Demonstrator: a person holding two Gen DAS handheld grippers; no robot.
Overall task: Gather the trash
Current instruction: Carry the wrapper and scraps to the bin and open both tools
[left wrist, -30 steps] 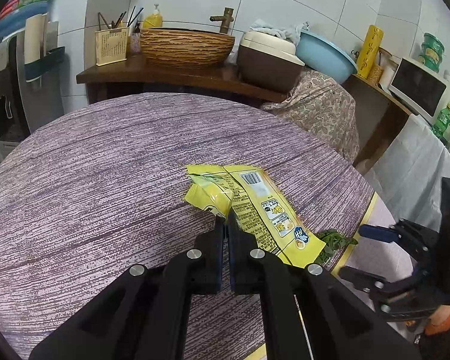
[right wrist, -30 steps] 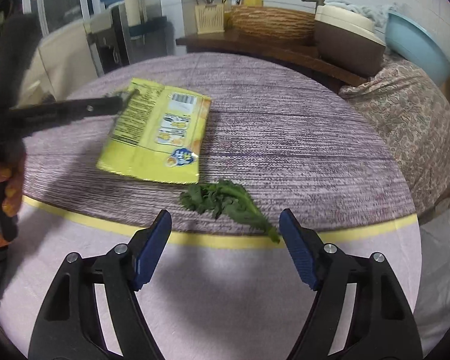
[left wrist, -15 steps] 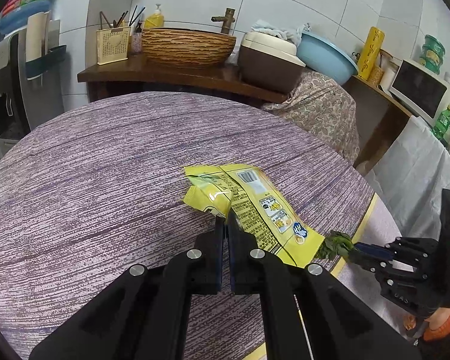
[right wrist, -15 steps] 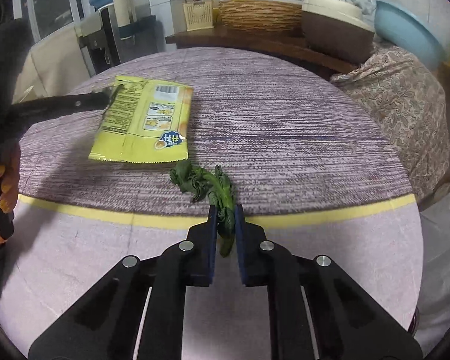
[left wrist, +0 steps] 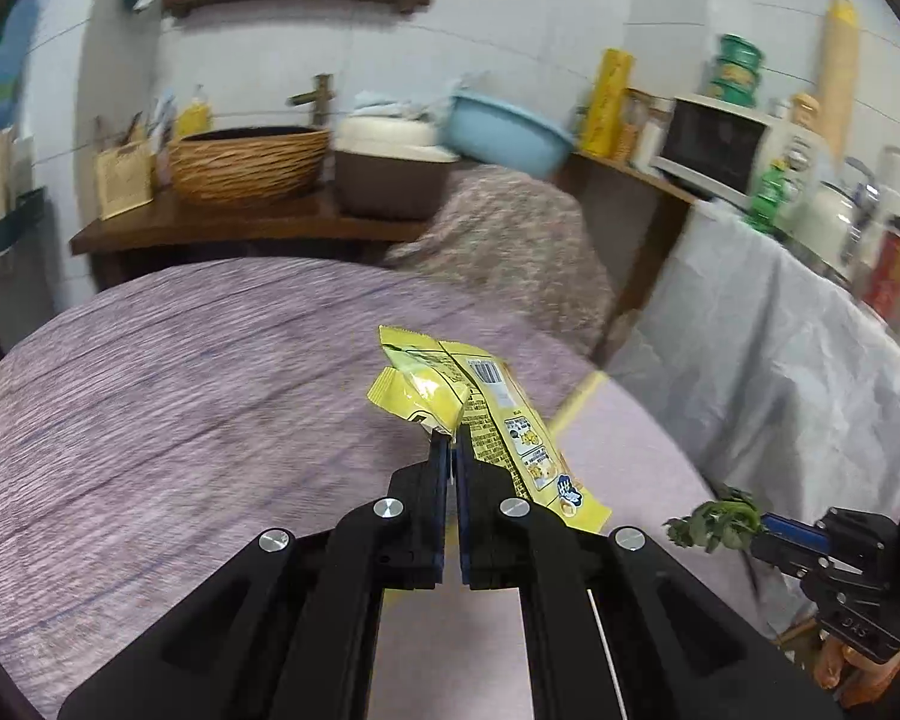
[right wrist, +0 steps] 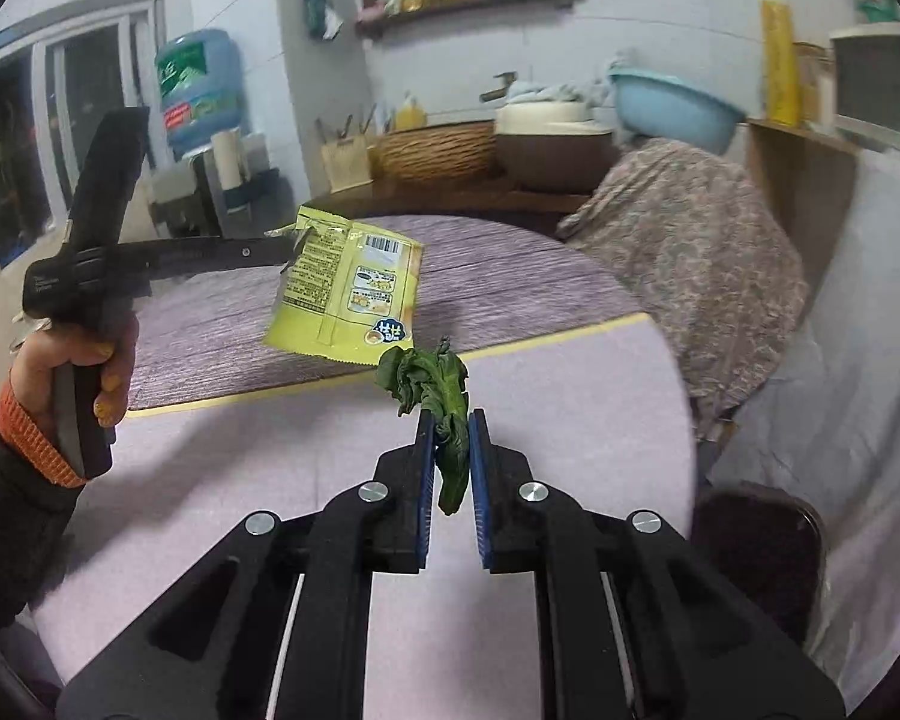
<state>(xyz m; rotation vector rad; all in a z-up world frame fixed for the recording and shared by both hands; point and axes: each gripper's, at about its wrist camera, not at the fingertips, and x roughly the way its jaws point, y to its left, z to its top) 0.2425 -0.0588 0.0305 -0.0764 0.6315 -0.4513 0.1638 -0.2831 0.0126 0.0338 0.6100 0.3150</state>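
My left gripper (left wrist: 452,441) is shut on the corner of a yellow snack wrapper (left wrist: 498,414) and holds it in the air above the round table (left wrist: 150,396). The wrapper (right wrist: 351,297) and the left gripper (right wrist: 285,252) also show in the right wrist view, at left. My right gripper (right wrist: 450,420) is shut on a wilted green vegetable leaf (right wrist: 435,387), lifted clear of the table near its front edge. The leaf (left wrist: 717,522) and right gripper (left wrist: 762,525) also show in the left wrist view, low right.
The table has a purple striped cloth (right wrist: 510,276) with a yellow border (right wrist: 540,339). Behind it a wooden counter (left wrist: 240,228) holds a wicker basket (left wrist: 246,165), a brown cooker (left wrist: 390,171) and a blue basin (left wrist: 504,135). A cloth-covered bench (left wrist: 780,324) stands at right.
Both grippers have lifted and pulled back from the table. The wrapper now hangs in the air from the left gripper. The leaf has risen off the table in the right gripper.
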